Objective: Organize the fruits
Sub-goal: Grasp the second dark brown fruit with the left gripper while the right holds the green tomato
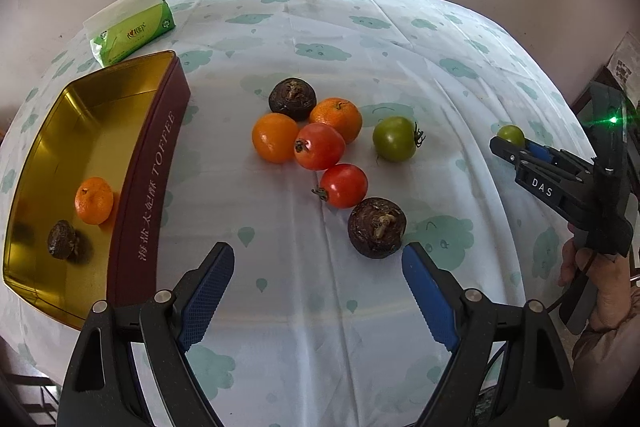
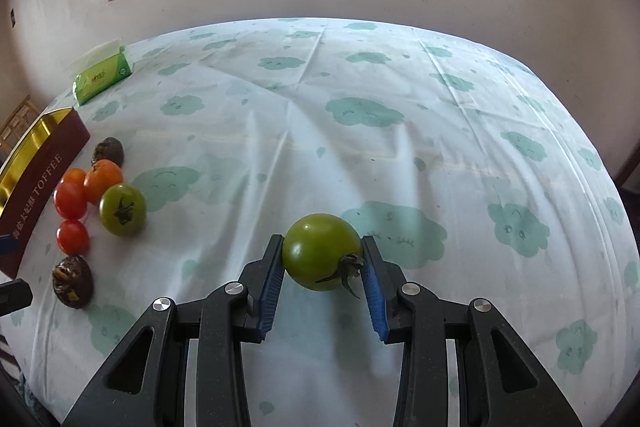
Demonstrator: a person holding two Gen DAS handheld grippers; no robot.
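My right gripper (image 2: 322,253) is shut on a green tomato (image 2: 320,251), held above the cloth; from the left wrist view this gripper (image 1: 505,146) and its tomato (image 1: 511,135) show at the right. My left gripper (image 1: 318,257) stands open over the cloth, nothing between its fingers, with a dark brown fruit (image 1: 377,227) just beyond its right fingertip. A cluster lies mid-table: two oranges (image 1: 275,137), two red tomatoes (image 1: 320,146), another green tomato (image 1: 395,139) and a second brown fruit (image 1: 293,99). The gold-lined tin (image 1: 92,115) at the left holds an orange (image 1: 94,200) and a brown fruit (image 1: 62,239).
A green tissue pack (image 1: 132,27) lies behind the tin at the far left. The table wears a white cloth with green cloud prints (image 2: 400,131); its right half is bare cloth. A person's hand (image 1: 600,279) grips the right tool's handle. Wall and window stand behind.
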